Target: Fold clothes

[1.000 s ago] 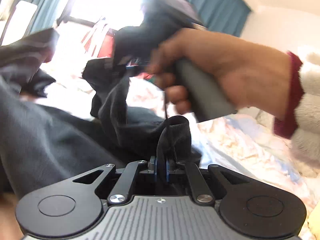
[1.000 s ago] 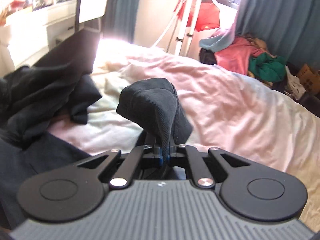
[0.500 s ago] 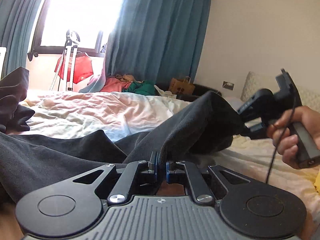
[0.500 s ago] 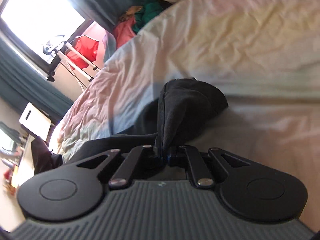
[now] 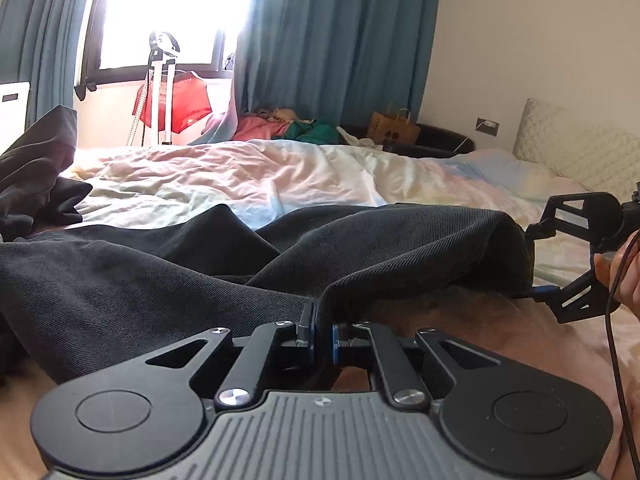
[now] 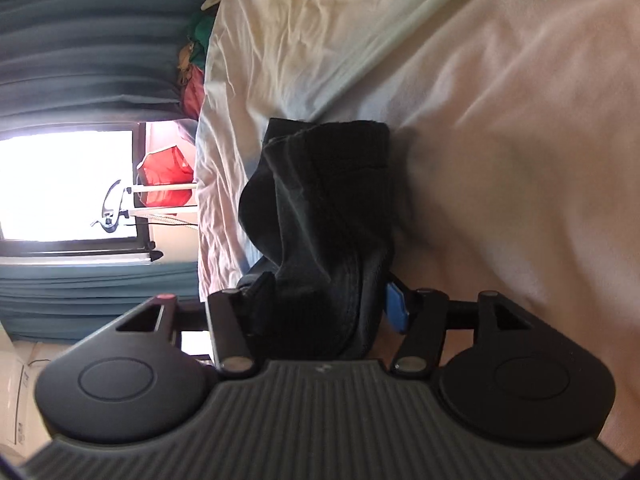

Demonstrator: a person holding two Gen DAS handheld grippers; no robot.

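A black garment (image 5: 160,280) lies stretched over the pastel bed sheet (image 5: 240,176). My left gripper (image 5: 322,336) is shut on its near edge, low over the bed. The same edge runs right to my right gripper (image 5: 534,262), held by a hand (image 5: 624,276). In the right wrist view, which is rolled sideways, my right gripper (image 6: 326,300) has its jaws spread. A thick bunch of the black garment (image 6: 320,200) still sits between them. One blue pad (image 6: 396,308) shows bare beside the cloth, over the bed sheet (image 6: 500,120).
A second dark garment heap (image 5: 36,176) lies at the left on the bed. Beyond the bed are a pile of pink and green clothes (image 5: 288,128), a red item on a white stand (image 5: 176,100), a paper bag (image 5: 392,126) and a quilted pillow (image 5: 580,148).
Both grippers came down from mid-air to the bed, drawing the garment out flat between them. The right gripper rolled onto its side and its jaws spread apart from their shut grip.
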